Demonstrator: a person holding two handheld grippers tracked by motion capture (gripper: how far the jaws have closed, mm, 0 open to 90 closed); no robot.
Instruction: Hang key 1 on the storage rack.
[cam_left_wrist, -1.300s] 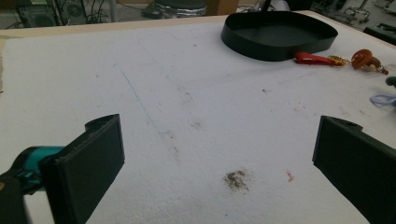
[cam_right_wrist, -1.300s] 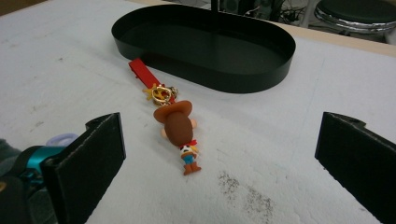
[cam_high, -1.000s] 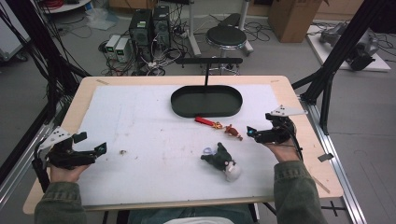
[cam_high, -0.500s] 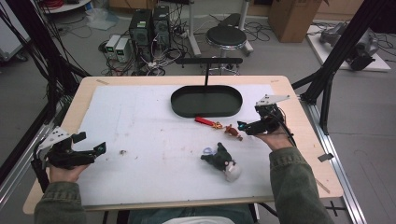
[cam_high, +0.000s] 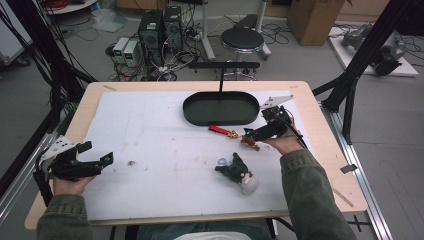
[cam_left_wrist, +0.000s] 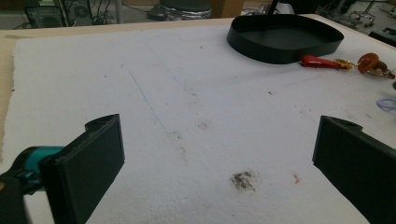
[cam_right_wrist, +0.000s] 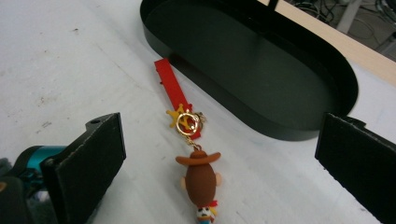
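Note:
A keychain with a red strap (cam_high: 218, 129) and a brown-hatted cowboy figure (cam_high: 248, 141) lies on the white mat just in front of the black oval tray (cam_high: 200, 117). My right gripper (cam_high: 255, 134) hangs open right over the figure end. In the right gripper view the figure (cam_right_wrist: 200, 179) and the strap (cam_right_wrist: 173, 91) lie between the wide-apart jaws, with the tray (cam_right_wrist: 299, 133) behind. My left gripper (cam_high: 96, 152) rests open at the mat's left edge with nothing between its jaws. The left gripper view shows the tray (cam_left_wrist: 280, 51) and the keychain (cam_left_wrist: 322, 62) far off.
A dark plush toy (cam_high: 235, 171) with a white end lies on the mat near the front, below the keychain. A black T-shaped stand (cam_high: 222, 65) rises behind the tray. The wooden table (cam_high: 325, 150) rims the mat, with a small dark stain (cam_high: 132, 163) at left.
My right gripper has moved left and away from the person, from the mat's right side to above the keychain's figure. The left gripper has stayed still.

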